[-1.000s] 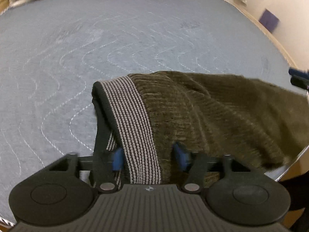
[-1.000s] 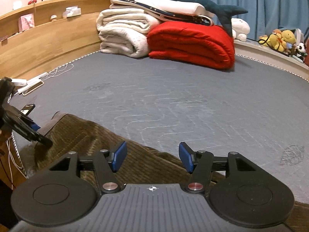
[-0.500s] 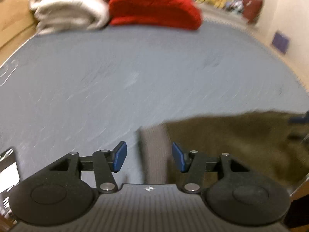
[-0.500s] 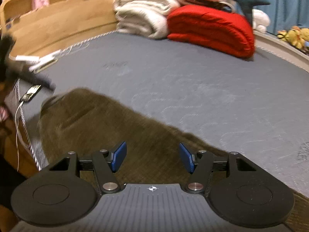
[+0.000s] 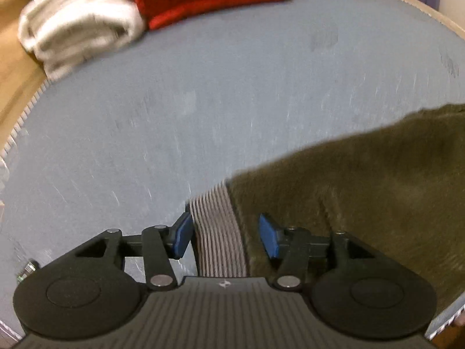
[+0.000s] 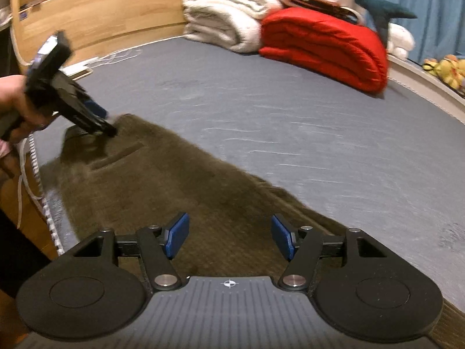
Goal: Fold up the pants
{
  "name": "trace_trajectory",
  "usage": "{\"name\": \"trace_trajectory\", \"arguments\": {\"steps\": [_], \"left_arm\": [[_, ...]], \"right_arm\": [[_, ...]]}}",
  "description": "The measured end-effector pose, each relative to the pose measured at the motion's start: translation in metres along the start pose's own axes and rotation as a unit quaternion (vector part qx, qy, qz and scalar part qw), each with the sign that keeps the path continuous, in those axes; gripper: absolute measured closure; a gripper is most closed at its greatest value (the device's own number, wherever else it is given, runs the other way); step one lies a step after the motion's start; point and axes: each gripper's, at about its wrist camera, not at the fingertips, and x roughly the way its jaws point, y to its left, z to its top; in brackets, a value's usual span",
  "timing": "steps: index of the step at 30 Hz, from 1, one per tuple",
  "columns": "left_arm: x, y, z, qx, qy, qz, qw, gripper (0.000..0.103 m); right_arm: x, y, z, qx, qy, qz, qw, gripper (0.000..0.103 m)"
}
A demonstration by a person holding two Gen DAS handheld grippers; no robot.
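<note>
Olive pants (image 6: 180,186) lie flat along the near edge of the grey bed (image 6: 290,122). Your left gripper (image 5: 225,232) has its fingers apart, straddling the striped waistband (image 5: 218,232) without pressing it. Your right gripper (image 6: 229,237) hovers over the pants, fingers opening, nothing between them.

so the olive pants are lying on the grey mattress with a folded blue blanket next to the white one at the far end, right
Not quite: the folded blanket beside the white blanket is red, not blue, as the right wrist view shows clearly. The rest holds: the olive pants lie on the grey mattress, with both blankets at its far end.
</note>
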Motion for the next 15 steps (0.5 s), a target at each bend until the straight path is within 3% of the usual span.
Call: {"name": "trace_trajectory", "arguments": {"steps": [2,6,12,14,15], "left_arm": [[-0.010,-0.014,0.009,0.002,-0.031,-0.008,0.9995,0.046],[-0.012,-0.056,0.028,0.017,-0.087,-0.062,0.9941,0.046],[0.005,-0.131,0.058,0.070,-0.114,-0.143,0.9806,0.054],[0.016,-0.150,0.072,0.072,-0.102,-0.176,0.9765,0.054],[0.026,-0.157,0.077,0.071,-0.089,-0.185,0.9761,0.054]], "right_arm": [[0.000,-0.011,-0.002,0.017,-0.001,-0.021,1.000,0.037],[0.013,-0.033,-0.011,0.056,0.006,-0.058,0.997,0.037],[0.058,-0.066,-0.031,0.090,0.022,-0.159,0.983,0.039],[0.073,-0.081,-0.038,0.110,0.037,-0.190,0.975,0.034],[0.078,-0.089,-0.042,0.131,0.040,-0.186,0.973,0.032]]}}
